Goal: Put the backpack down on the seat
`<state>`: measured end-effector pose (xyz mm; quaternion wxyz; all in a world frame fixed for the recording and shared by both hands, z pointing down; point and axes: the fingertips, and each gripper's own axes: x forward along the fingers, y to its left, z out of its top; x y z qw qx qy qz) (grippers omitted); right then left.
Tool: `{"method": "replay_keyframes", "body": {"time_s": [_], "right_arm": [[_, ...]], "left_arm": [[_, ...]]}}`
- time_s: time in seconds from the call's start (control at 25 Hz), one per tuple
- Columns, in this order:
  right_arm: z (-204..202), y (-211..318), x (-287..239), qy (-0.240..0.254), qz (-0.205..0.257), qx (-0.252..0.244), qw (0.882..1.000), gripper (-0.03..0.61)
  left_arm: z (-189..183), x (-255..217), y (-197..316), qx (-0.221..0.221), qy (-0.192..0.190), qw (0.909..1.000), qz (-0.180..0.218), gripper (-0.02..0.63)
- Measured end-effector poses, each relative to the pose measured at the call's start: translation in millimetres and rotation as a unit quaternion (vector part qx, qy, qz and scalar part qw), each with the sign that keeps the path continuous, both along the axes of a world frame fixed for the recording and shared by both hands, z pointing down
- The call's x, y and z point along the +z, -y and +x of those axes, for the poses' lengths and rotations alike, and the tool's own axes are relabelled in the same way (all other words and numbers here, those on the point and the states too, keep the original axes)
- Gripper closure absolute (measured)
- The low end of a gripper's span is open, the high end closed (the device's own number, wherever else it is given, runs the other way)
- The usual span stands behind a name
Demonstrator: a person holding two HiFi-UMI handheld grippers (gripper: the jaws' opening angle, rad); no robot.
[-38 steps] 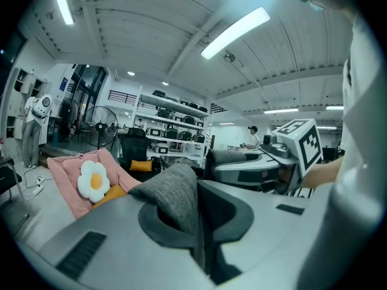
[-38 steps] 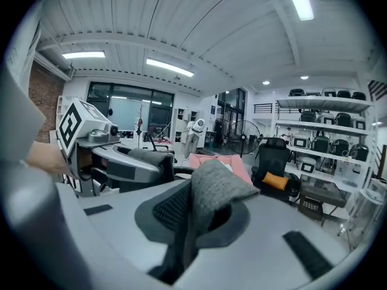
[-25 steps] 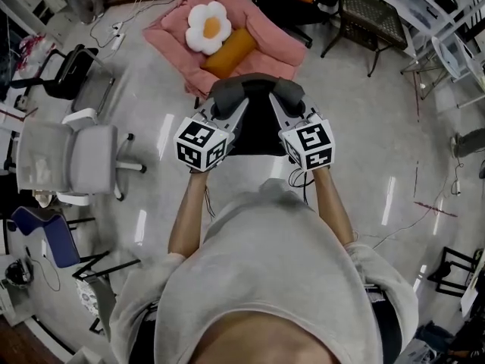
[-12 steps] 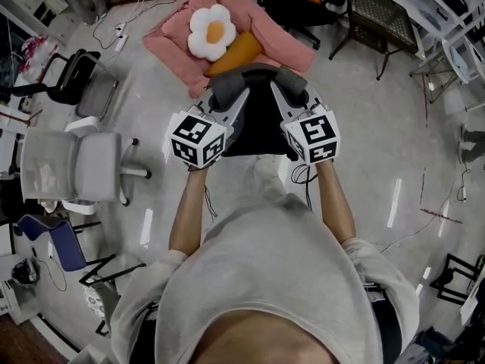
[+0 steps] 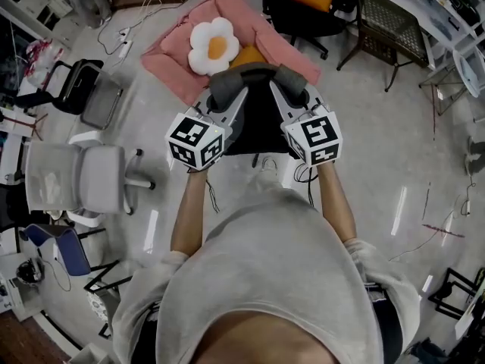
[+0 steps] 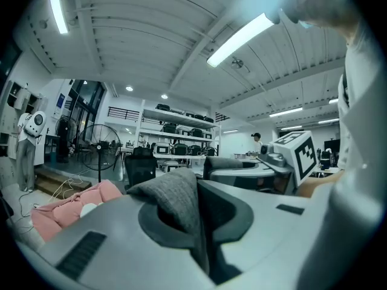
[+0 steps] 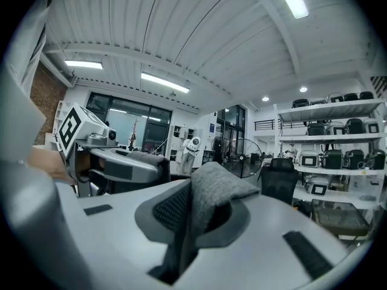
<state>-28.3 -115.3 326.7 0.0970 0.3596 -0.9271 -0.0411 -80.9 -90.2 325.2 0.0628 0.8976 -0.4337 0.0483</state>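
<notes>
Both jaws are closed, each clamped on one grey shoulder strap: the left gripper [image 5: 227, 91] holds the left strap [image 6: 174, 201] and the right gripper [image 5: 289, 89] holds the right strap [image 7: 210, 201]. The backpack [image 5: 258, 123] hangs between the two grippers, clear of the floor [image 5: 364, 127], with its black body just in front of the person. Over the last second the grip has not altered, but the pink seat [image 5: 254, 17] has drawn closer in the head view. Its near edge now lies under the strap tops, and the orange cushion [image 5: 248, 54] is largely hidden behind them. The white flower cushion [image 5: 213, 44] lies on the seat's left part. The carry is judged nearly complete. What remains is to bring the backpack over the seat, lower it there and only then open the jaws.
</notes>
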Motion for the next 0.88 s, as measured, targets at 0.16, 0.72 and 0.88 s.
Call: {"method": "replay_keyframes", "body": {"time_s": [0.16,0.72,0.88], "right_arm": [[3,44,-5,0.002,-0.001,-0.006,1.0,0.552],[18,176,13,0.007,-0.028,-0.027,0.999,0.551],[20,195,23,0.005,-0.041,-0.03,0.999,0.551]], "left_arm": [[4,-4,43,-0.008,-0.001,1.0,-0.003,0.581],[20,16,172,-0.035,0.006,0.9988,-0.035,0.581],[21,27,191,-0.039,0.005,0.9981,-0.048,0.581]]}}
